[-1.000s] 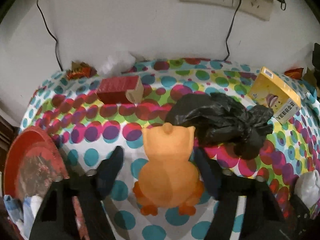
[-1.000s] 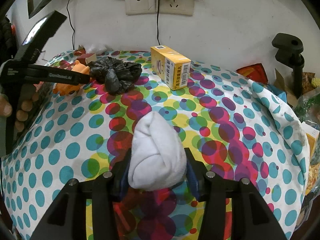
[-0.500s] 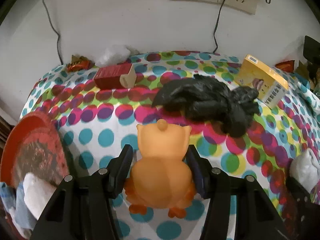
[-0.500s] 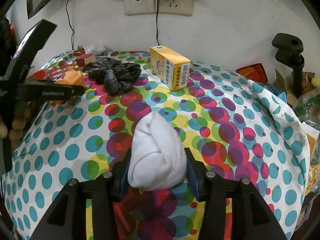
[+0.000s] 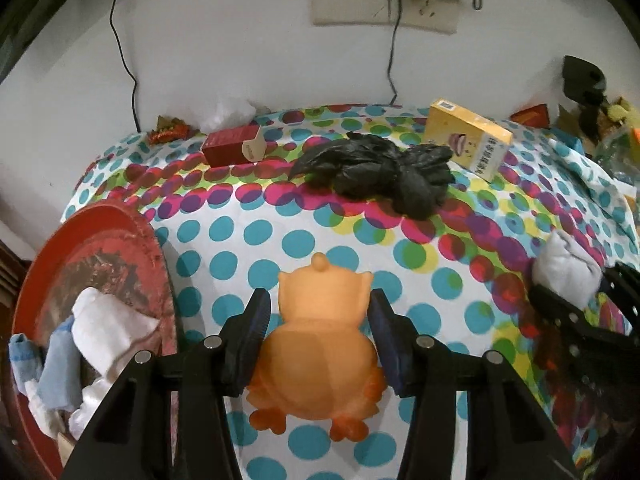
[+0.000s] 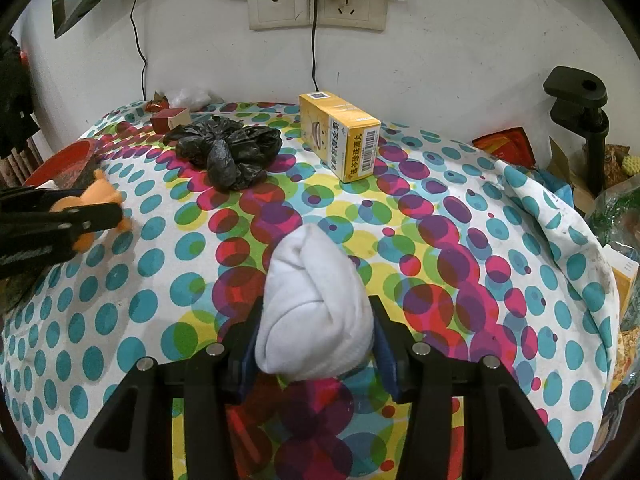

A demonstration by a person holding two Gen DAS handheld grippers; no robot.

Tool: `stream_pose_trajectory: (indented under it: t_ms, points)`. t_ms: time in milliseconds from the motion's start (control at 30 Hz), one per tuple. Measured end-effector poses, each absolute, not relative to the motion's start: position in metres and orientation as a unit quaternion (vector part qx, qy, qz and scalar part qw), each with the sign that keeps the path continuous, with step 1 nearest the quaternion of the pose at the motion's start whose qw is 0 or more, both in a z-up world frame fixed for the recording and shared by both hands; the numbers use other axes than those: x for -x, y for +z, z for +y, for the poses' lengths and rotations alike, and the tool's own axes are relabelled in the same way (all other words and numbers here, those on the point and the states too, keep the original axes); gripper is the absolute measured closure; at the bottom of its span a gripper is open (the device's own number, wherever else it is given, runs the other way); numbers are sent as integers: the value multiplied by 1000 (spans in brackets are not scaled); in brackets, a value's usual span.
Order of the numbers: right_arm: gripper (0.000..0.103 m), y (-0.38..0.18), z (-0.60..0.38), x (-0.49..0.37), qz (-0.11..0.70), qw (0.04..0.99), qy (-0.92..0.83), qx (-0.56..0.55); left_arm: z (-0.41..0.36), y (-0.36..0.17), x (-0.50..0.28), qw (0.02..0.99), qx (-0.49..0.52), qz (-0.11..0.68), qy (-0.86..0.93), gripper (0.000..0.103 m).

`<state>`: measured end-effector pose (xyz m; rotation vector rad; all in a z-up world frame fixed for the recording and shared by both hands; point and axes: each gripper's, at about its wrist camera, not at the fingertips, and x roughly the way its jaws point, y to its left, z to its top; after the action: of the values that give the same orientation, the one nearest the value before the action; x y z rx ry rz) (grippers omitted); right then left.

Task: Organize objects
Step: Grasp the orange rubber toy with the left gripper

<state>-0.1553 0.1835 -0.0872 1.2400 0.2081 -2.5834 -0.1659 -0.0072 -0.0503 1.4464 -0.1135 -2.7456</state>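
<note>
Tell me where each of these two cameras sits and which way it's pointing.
Left wrist: on the left hand-held gripper, looking along its fingers over the orange toy toward the wall.
Right wrist: on the right hand-held gripper, looking over the white sock bundle toward the wall.
Shared: black bag, yellow box, both hand-held grippers.

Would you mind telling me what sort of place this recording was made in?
Probably a room in a home: a table under a polka-dot tablecloth pushed against a white wall with wall sockets, and household clutter on it, such as a yellow medicine box and a black plastic bag.
</note>
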Motion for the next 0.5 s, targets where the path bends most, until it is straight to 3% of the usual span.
stream_pose_trajectory:
  t_ms: [500]
  points:
    - [54,-87,184,155,71,133,-891,-428,-17,-45,135,-5,-466,-24,-884,58]
